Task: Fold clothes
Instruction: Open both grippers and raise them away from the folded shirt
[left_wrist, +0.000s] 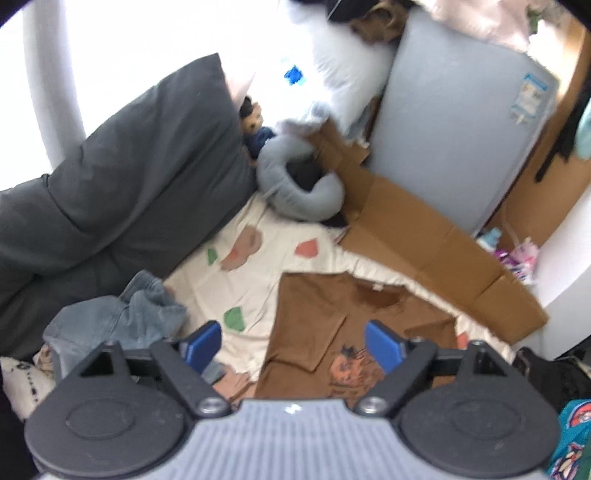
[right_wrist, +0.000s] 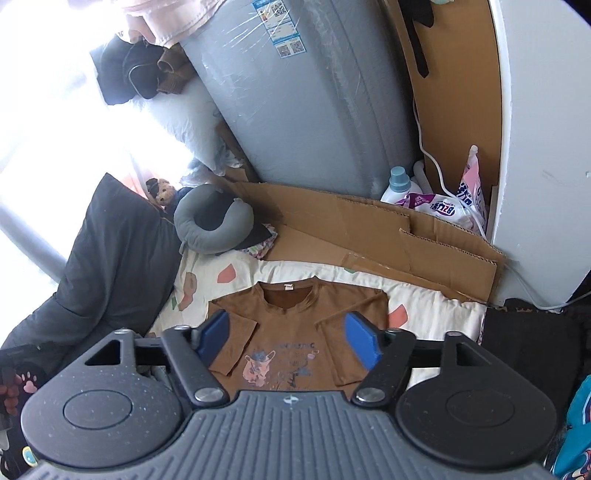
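Looking down over both tools, we see the brown T-shirt (right_wrist: 291, 332) lying flat, front up, on the patterned cream sheet (right_wrist: 436, 314), its two sleeves already turned inward over the chest. We judge that the sleeve folds are done and that the lengthwise fold is next: that calls for bringing each tool down to one end of the shirt, pinching the cloth at two matching points and carrying that edge over to meet the other.

The left hand-held gripper (left_wrist: 293, 345) has its blue pads spread wide with nothing between them, and the right hand-held gripper (right_wrist: 291, 341) is likewise wide and empty. Both hang above the shirt and clear of it; the printed chest shows in the gap between the right one's pads, while the left one sits over the shirt's left edge, so the bare sheet shows beneath its left pad.

A heap of denim (left_wrist: 122, 317) lies to the left of the shirt. Flattened cardboard (right_wrist: 369, 236) lies along the sheet's far side, and a grey neck pillow (right_wrist: 212, 221) at its far left corner.
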